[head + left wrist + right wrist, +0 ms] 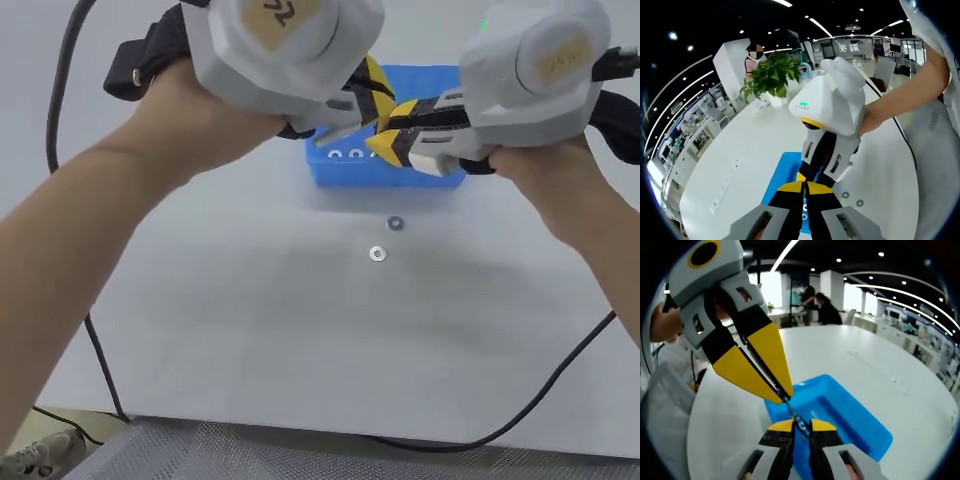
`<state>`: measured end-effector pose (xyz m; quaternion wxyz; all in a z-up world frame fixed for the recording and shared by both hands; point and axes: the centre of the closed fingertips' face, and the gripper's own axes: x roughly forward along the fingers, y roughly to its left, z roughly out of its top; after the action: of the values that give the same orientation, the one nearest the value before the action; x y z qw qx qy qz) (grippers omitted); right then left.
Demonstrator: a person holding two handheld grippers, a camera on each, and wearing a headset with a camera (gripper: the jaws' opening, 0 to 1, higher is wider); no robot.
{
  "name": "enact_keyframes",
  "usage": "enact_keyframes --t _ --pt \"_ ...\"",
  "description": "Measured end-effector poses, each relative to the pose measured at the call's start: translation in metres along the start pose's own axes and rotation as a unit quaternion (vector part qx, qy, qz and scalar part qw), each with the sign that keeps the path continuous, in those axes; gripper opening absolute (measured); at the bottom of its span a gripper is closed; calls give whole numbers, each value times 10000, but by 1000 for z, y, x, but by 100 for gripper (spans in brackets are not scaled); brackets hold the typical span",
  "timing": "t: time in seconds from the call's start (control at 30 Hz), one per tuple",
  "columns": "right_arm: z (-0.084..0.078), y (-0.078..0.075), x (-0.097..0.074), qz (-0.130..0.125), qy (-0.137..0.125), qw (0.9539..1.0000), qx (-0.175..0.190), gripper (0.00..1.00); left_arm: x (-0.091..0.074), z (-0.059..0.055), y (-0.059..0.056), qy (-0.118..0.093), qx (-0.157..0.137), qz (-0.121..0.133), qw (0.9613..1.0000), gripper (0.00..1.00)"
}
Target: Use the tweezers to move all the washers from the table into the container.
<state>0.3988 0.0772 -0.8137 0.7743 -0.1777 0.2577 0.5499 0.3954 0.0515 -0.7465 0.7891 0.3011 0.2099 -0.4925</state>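
Over the blue container (385,178) my two grippers meet tip to tip. In the right gripper view the left gripper (785,396) comes down from the upper left, its yellow jaws closed on thin dark tweezers (795,415). The lower end of the tweezers sits between the closed jaws of my right gripper (800,427). From the head, the left gripper (385,97) is at upper left and the right gripper (383,135) at upper right. Two washers (396,223) (376,254) lie on the table in front of the container. More washers (346,155) rest inside it.
The white table (300,330) stretches wide in front of the container. A black cable (545,385) runs along its right front edge and another (100,370) hangs at the left. The left gripper view shows the container (782,172) and the two washers (845,195) below.
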Motion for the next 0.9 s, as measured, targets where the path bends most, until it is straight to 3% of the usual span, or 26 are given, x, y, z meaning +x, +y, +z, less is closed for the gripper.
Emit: enact_keyframes --t 0.17,0.4,0.67,0.9 --pt "5 2 -8 -132 -57 9999 44 9 -7 5 -3 -32 10 29 10000 0" --pt "19 11 -22 -119 -251 9996 98 10 -20 18 -8 -106 98 115 9998 0" --pt "35 31 -46 -258 -379 9989 -126 10 -46 37 -27 -191 261 151 9994 0" --pt "44 49 -67 -347 -545 9976 -229 11 -51 43 -44 -178 388 86 9991 0"
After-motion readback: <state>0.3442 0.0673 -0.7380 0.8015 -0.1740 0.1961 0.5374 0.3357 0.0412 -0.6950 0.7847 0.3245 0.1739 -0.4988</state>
